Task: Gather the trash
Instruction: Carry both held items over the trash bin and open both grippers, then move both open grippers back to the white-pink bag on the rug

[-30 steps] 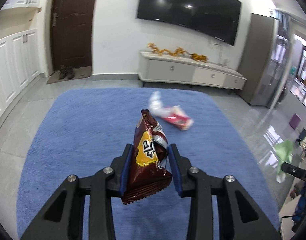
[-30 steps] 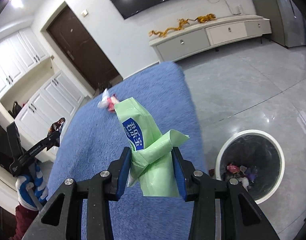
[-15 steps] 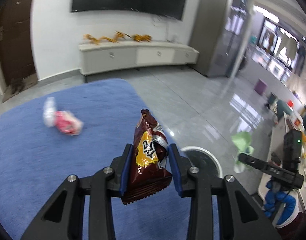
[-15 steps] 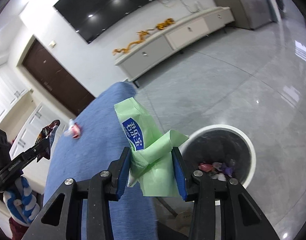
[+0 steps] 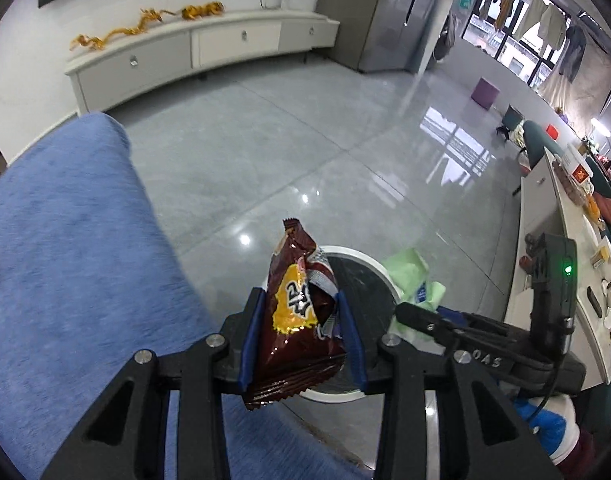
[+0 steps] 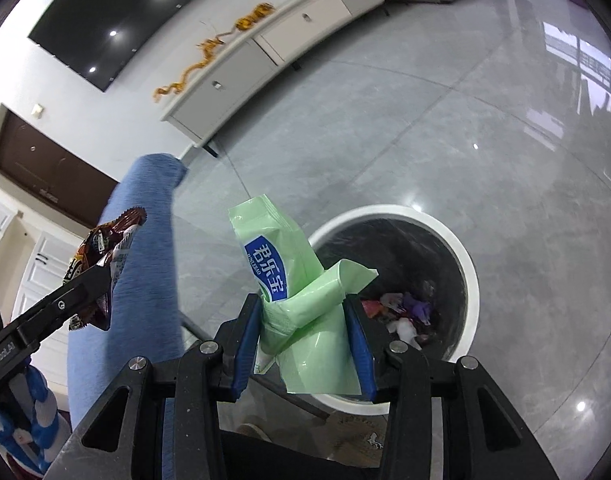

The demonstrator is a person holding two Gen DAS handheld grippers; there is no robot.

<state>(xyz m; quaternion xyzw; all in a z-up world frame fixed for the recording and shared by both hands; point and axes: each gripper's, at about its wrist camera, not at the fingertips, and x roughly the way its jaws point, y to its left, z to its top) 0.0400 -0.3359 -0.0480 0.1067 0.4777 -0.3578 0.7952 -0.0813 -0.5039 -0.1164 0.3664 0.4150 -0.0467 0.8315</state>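
Holding both pieces over the round white-rimmed bin with its dark liner [image 6: 471,276], I judge the drop is all that remains for them. My left gripper [image 5: 301,344] is clamped on a glossy brown crinkled snack wrapper [image 5: 297,304]; my right gripper [image 6: 307,338] pinches a soft pale-green plastic tissue pack [image 6: 289,276], folded and limp. Colourful scraps already lie in the bin. The fuzzy blue rug [image 5: 65,248] shows a red-and-white sliver at its left edge, perhaps more trash.
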